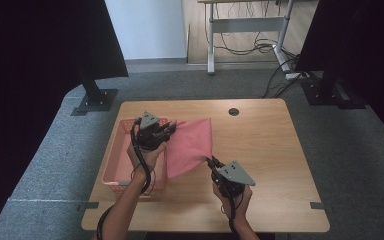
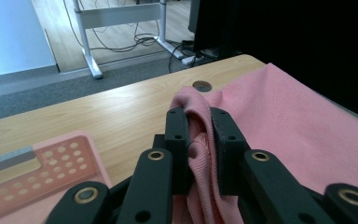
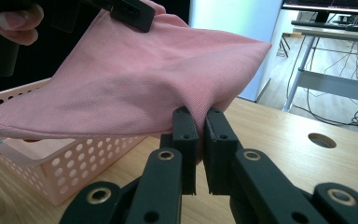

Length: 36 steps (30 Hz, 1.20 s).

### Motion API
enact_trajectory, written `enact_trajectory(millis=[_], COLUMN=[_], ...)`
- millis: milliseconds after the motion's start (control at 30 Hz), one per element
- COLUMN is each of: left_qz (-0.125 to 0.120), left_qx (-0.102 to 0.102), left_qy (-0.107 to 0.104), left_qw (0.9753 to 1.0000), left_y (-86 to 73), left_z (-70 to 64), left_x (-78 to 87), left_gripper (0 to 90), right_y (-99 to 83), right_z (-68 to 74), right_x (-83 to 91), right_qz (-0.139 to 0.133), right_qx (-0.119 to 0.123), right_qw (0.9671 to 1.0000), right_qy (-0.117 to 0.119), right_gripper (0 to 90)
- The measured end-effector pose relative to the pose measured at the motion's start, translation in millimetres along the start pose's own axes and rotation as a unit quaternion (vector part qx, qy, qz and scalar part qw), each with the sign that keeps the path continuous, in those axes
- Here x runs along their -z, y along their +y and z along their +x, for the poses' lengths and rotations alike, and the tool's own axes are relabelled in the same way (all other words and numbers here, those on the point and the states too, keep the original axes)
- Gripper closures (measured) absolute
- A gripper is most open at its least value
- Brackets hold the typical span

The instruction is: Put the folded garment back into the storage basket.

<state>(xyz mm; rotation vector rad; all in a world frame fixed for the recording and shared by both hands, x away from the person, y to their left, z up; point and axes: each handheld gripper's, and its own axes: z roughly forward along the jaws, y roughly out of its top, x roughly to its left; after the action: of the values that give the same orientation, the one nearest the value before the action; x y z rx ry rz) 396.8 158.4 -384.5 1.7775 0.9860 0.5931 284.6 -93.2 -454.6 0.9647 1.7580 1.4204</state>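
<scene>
Fingers of the person's right hand (image 1: 232, 196) wrap the right gripper (image 1: 211, 162) near the front edge of the light wooden table (image 1: 265, 150), and its two black jaws are pressed together on a lower corner of the soft pink knitted cloth (image 1: 192, 142). In the right gripper view the fabric is pinched between those jaws and rises away from them in a taut sheet. Farther in, the cloth hangs stretched above the tabletop between the two grippers, its left edge over the rim of the pink perforated plastic basket (image 1: 114, 162), which stands on the table's left side. The left gripper (image 1: 171, 129), held in the left hand (image 1: 145, 152) above the basket, has its jaws closed on a bunched fold of the cloth's upper corner. Beyond the cloth, a small round cable hole (image 1: 234, 111) sits near the table's far edge.
</scene>
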Motion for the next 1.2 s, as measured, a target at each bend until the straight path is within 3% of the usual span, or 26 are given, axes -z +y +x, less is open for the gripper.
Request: enact_trajectory(millis=[1200], left_qz=[0.004], left_qx=[0.014], left_qy=[0.038], left_qw=[0.9992], left_y=[-8.6], left_z=[37.0], left_x=[25.3], left_gripper=[77.8], right_y=[9.5], right_z=[32.9], right_x=[-34.2], right_qz=[0.005], right_qx=[0.001], right_qw=[0.9996], right_qy=[0.029], right_gripper=[84.9])
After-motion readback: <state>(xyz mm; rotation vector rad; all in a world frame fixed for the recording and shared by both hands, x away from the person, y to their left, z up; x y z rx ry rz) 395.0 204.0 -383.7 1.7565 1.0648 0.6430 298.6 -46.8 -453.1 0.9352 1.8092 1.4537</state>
